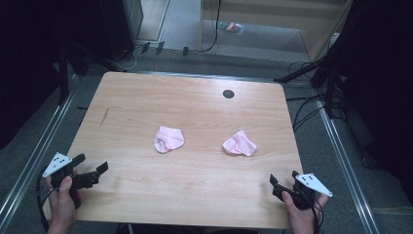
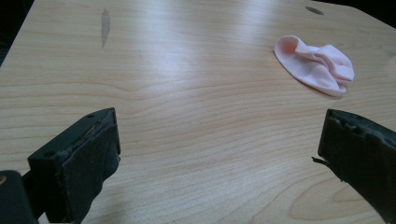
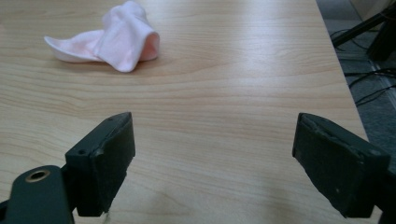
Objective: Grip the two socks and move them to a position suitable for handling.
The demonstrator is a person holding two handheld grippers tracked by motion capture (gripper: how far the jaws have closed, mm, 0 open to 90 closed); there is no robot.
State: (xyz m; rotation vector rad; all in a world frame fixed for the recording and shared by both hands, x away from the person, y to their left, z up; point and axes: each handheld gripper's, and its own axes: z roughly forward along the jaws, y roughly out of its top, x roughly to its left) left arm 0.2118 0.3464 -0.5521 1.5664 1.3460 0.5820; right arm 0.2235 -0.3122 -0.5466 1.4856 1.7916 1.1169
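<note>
Two small pale-pink crumpled fabric socks are seen lying on the light wood-grain tabletop [image 1: 146, 97], approx. mid-depth, well apart from each other. The left pink sock [image 1: 169, 139] is rounded, w/ its opening folded over; it is also seen in the left gripper view [image 2: 314, 65], upper right, beyond the jaws. The right pink sock [image 1: 239, 144] is bunched into a more pointed heap; in the right gripper view it is seen upper left [image 3: 109, 39], w/ its cuff opening turned toward the camera.

The left gripper [image 1: 90, 170] is held by a hand at the near left corner of the tabletop, jaws spread wide, nothing between them; only bare wood is seen between the black pads in its own view [image 2: 217, 140]. It is well apart from the left sock.

The right gripper [image 1: 283, 179] is held at the near right edge, jaws likewise stood wide open & empty; in its own view [image 3: 212, 149] bare tabletop is seen between the pads. It is well apart from the right sock.

A small dark round hole [image 1: 228, 93] is seen near the far edge of the tabletop, & a dark streak [image 1: 104, 116] is noted on the far left part. Grey floor w/ black cables [image 1: 304, 109] is seen to the right of the tabletop.
</note>
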